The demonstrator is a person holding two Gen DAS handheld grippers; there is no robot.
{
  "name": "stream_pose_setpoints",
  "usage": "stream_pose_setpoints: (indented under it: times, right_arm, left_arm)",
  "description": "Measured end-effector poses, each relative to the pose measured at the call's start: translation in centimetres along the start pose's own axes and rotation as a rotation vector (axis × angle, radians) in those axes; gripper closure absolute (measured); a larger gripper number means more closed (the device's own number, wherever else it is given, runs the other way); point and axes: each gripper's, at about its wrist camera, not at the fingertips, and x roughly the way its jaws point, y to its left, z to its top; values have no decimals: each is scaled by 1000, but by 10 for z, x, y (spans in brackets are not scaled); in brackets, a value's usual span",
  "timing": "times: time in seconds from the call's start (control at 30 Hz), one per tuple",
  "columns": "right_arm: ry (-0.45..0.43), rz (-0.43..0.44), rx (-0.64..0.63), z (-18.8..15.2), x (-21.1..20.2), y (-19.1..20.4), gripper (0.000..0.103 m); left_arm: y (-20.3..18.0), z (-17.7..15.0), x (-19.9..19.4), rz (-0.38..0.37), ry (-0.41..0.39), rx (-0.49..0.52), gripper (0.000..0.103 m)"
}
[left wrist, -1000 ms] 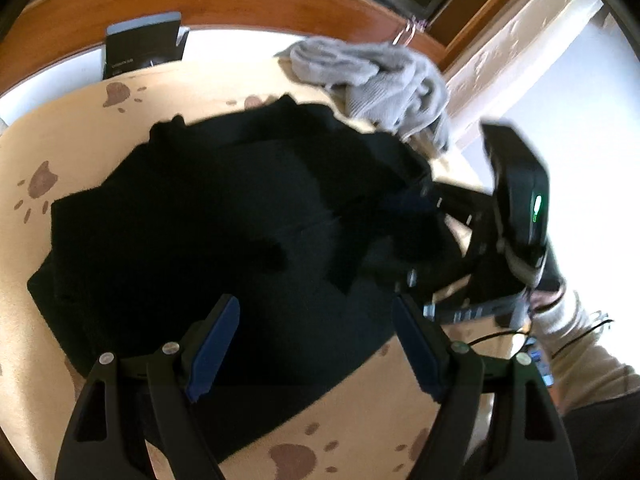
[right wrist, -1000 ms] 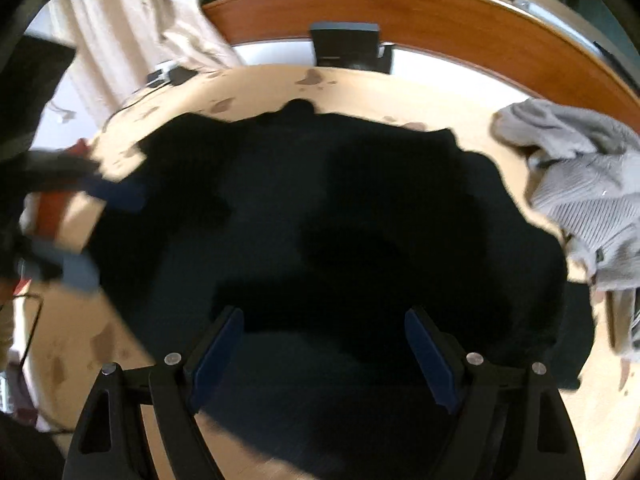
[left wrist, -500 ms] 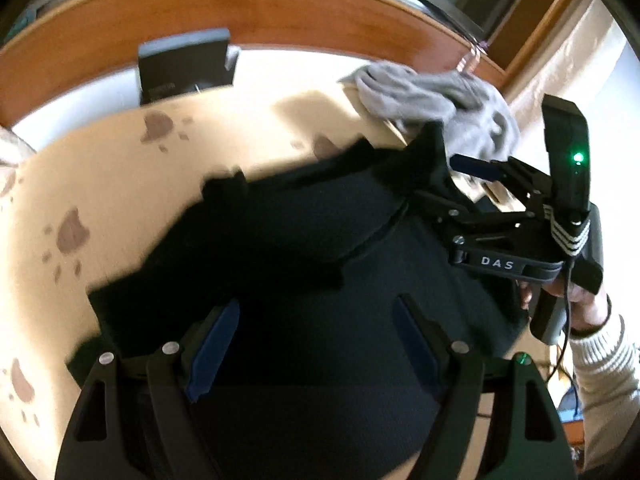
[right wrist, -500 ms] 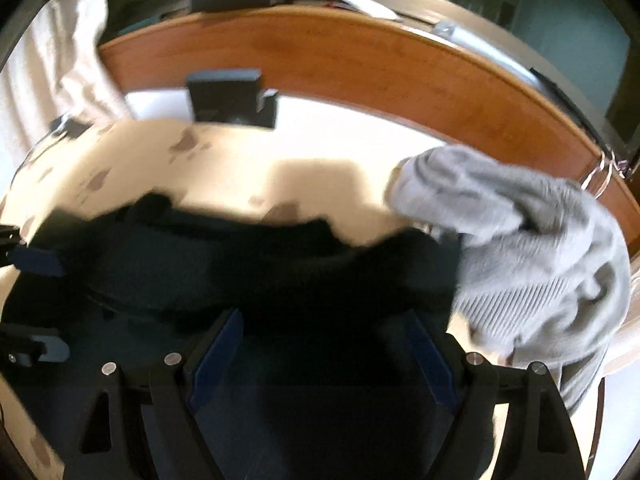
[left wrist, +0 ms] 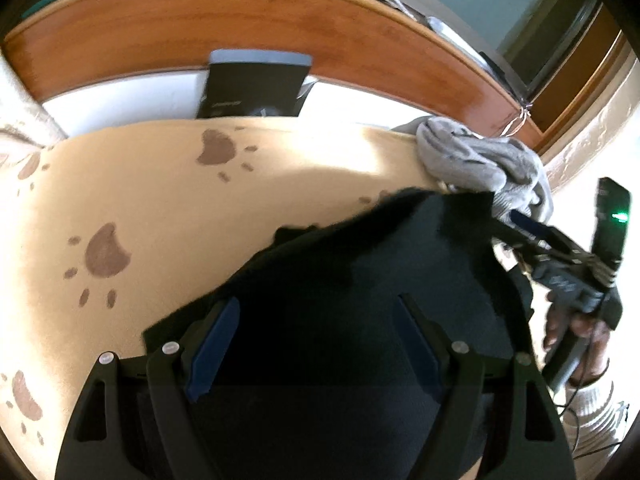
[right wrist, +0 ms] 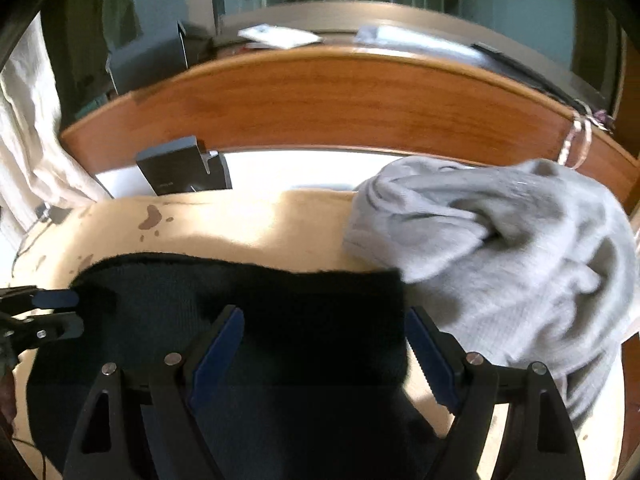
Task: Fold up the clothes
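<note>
Black knit garment [left wrist: 360, 320] spread on cream paw-print blanket [left wrist: 160, 208], far edge beside crumpled grey knit sweater [right wrist: 500, 260]. Left gripper [left wrist: 316, 340] and right gripper [right wrist: 320, 348] above garment, jaws spread wide, gripping nothing.

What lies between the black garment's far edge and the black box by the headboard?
Only bare blanket lies between the black garment and the box, in both views.

Both views face the headboard [left wrist: 280, 40] — close, overlapping.
</note>
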Motion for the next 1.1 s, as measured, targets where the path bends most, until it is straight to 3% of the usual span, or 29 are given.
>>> stream_pose_setpoints:
  times: [0.17,0.27,0.33,0.6,0.8,0.93,1.1]
  right_arm:
    - [-52,-27,16,-13,-30,-12,18]
    - [-55,-12,-12,-21,-37,-4,18]
    - [-51,11,-38,-28,-41,4,18]
    - [6,68,-206,-58,-26,45,18]
    - [145,58,-151,-71,11,30,16]
    - [120,139,-109,-78,10,7,12]
    - [78,180,-62,-56,5,6,12]
  left_arm:
    - [13,7,-10,104,-66,-18,21]
    - [24,18,-16,34,-76,-91,21]
    - [25,17,-23,26,-92,-102,21]
    - [3,-20,-24,40,-62,3,21]
    - [1,-49,-5,121,-21,60,21]
    - [-2,-60,-8,145,-44,126,21]
    - [-3,-54,-22,159,-43,102,21]
